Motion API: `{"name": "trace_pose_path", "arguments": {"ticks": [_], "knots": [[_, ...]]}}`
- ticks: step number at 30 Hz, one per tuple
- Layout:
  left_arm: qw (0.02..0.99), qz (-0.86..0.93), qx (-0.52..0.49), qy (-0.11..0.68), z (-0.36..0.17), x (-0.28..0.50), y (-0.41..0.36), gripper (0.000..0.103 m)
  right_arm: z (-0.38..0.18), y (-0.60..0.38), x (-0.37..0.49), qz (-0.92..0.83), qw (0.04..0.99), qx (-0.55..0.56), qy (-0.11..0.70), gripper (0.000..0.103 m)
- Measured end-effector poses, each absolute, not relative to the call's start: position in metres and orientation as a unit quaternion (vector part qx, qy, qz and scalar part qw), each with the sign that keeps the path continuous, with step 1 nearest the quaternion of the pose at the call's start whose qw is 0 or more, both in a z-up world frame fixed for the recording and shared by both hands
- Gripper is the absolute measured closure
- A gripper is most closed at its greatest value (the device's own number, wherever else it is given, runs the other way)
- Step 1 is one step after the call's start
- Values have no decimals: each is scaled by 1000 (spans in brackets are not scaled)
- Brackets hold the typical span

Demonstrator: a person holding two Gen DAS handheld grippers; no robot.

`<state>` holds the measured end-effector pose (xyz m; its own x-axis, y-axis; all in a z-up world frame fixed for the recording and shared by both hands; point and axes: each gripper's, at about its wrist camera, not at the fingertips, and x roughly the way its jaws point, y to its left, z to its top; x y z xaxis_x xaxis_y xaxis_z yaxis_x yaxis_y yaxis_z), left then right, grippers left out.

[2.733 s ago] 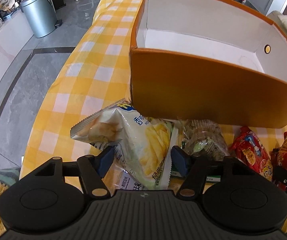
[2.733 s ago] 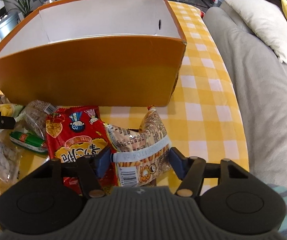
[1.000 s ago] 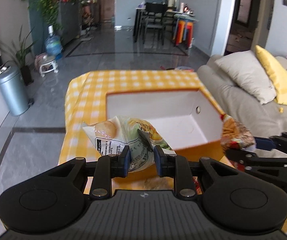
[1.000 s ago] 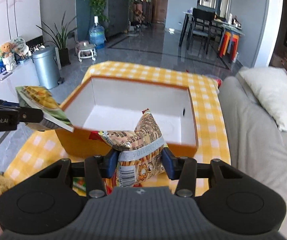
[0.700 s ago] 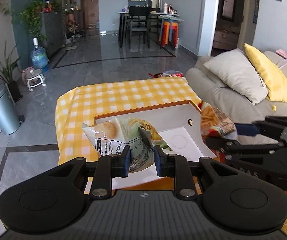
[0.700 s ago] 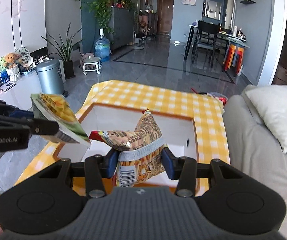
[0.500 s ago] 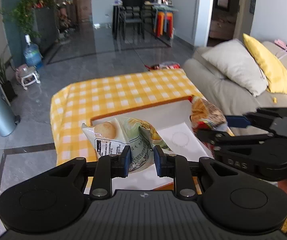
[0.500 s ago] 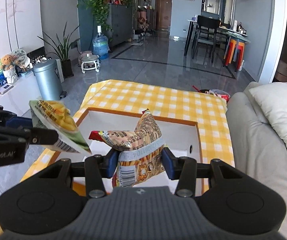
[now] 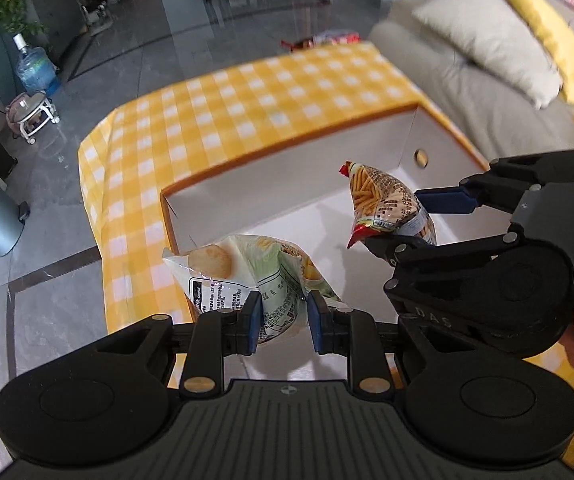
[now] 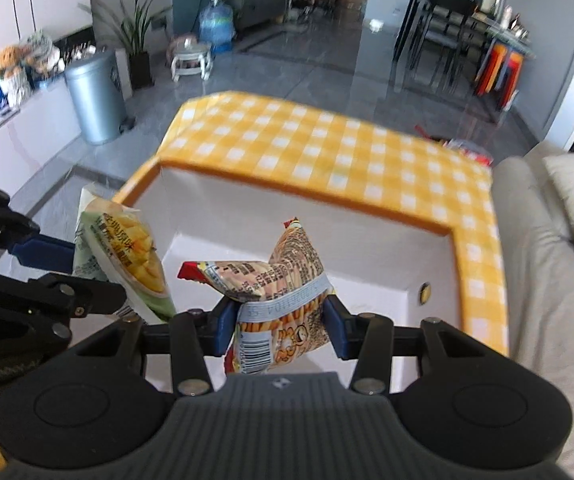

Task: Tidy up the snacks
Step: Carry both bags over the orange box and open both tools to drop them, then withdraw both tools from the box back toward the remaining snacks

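Note:
My left gripper (image 9: 283, 322) is shut on a pale green and white chip bag (image 9: 243, 276), held above the near left part of the orange box (image 9: 287, 146). My right gripper (image 10: 281, 326) is shut on a brown stick-snack bag (image 10: 283, 280), held above the box's white inside (image 10: 367, 276). In the left wrist view the right gripper (image 9: 415, 220) and its snack bag (image 9: 383, 204) hang over the box's right half. In the right wrist view the left gripper (image 10: 99, 268) and the chip bag (image 10: 127, 256) are at the left. The box looks empty.
The box stands on a yellow checked tablecloth (image 9: 227, 104). A grey sofa with cushions (image 9: 487, 60) runs along the right side. A metal bin (image 10: 95, 96) and a white cabinet stand on the floor to the left. The other snacks are out of view.
Both grippers closed on their bags at the table, lifted them, and carried them forward over the box. They now tilt down toward the box's inside.

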<state>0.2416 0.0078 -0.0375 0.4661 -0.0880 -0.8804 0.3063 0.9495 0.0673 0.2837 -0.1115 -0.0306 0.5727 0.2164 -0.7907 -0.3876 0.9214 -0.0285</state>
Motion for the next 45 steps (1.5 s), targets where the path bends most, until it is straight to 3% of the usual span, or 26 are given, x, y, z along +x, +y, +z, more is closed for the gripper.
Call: {"name": "trace_pose_path", "arguments": {"ticks": [15,27,30,34,45], "knots": [[798,-127,176,563,-89,271,-3,74,-97,-103,311,175,828,-83,526,58],[799,-126,198,553,-83,265,-10,73,-101,-103,307,175,817,-82,543,53],[805,-120,194,547,-76,259,-9,68,-96,-105,307,173,820,-80,539,41],[813,-116,194,537,-66,252,-4,52,-87,-109,303,161,833,-86,523,28],[848,-107,167,490,-28,219,4,43,-43,-123,272,148,868,-68,469,28]]}}
